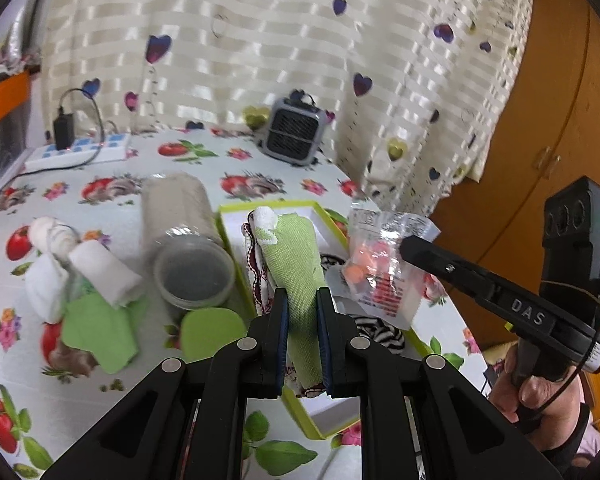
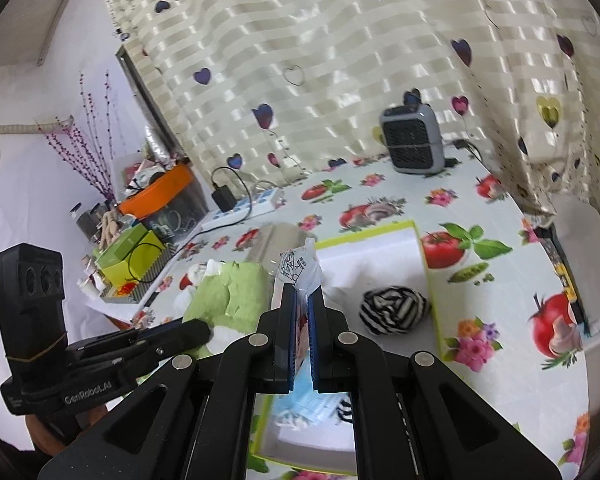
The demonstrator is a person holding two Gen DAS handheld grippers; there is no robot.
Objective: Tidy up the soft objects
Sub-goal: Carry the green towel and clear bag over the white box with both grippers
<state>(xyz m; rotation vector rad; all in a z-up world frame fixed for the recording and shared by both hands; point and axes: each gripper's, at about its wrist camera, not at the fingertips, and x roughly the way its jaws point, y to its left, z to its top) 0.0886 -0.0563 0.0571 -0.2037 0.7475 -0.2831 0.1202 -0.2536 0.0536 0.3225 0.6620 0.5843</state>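
My left gripper [image 1: 302, 300] is shut on a rolled green cloth [image 1: 296, 256] and holds it over the lime-rimmed white box [image 1: 236, 210]. My right gripper [image 2: 301, 300] is shut on a clear plastic packet with orange contents [image 1: 376, 264]; the packet's top edge [image 2: 298, 266] sticks up between the fingers, above the same box [image 2: 416, 240]. A black-and-white striped rolled cloth [image 2: 392, 310] lies inside the box. More white and green rolled cloths [image 1: 88, 280] lie on the table to the left.
A clear jar [image 1: 188, 240] lies on its side left of the box, a green lid [image 1: 212, 330] beside it. A small grey heater [image 1: 296, 130] and a power strip [image 1: 80, 152] stand at the back by the curtain. Cluttered boxes [image 2: 140, 248] sit far left.
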